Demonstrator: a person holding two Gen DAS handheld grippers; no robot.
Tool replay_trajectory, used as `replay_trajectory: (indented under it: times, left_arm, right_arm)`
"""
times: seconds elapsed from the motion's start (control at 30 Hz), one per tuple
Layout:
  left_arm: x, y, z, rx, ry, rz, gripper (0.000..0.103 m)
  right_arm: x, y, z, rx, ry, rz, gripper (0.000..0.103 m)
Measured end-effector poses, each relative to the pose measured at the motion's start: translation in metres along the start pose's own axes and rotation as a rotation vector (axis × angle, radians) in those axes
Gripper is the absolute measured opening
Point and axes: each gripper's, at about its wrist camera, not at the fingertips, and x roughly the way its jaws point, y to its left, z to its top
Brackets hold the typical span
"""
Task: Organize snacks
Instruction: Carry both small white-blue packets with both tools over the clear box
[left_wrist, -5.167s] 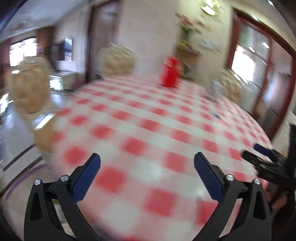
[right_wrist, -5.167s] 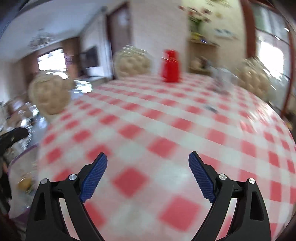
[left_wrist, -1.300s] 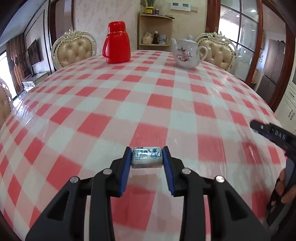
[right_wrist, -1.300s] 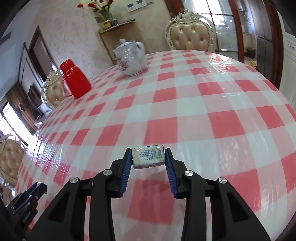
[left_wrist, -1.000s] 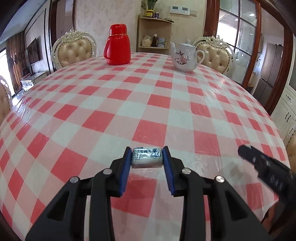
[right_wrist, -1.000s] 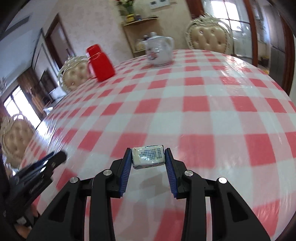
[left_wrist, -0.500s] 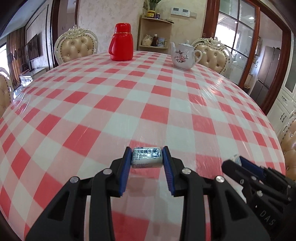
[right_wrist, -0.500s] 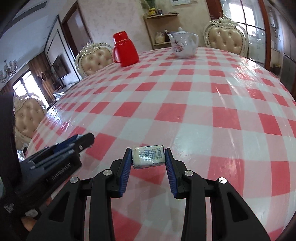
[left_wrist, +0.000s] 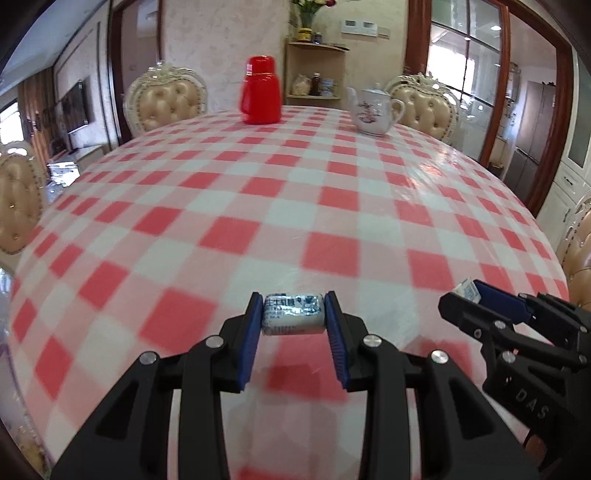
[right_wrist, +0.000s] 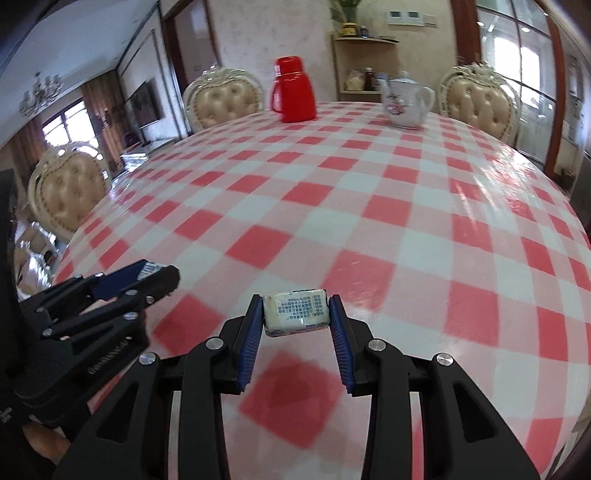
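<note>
Left wrist view: a blue-printed snack packet (left_wrist: 293, 314) is clamped in the left gripper (left_wrist: 294, 321) above the checked desk (left_wrist: 295, 192), with the right gripper (left_wrist: 476, 299) seen at the right. In the right wrist view a cream snack packet (right_wrist: 296, 312) is pinched likewise, its printed label legible. A red flask (right_wrist: 293, 89) and teapot (right_wrist: 404, 103) are seen at the desk's far side.

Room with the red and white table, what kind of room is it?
Most likely a home dining room: a checked tablecloth, padded chairs around the table, and a teapot beside a red flask.
</note>
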Motion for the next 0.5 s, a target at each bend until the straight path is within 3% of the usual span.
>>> replay_trajectory:
  times: [0.5]
  left_arm:
    - [-0.099, 0.108, -0.066, -0.014, -0.029, 0.131, 0.034]
  right_arm:
    - [-0.038, 0.139, -0.028, -0.277, -0.026, 0.145, 0.036]
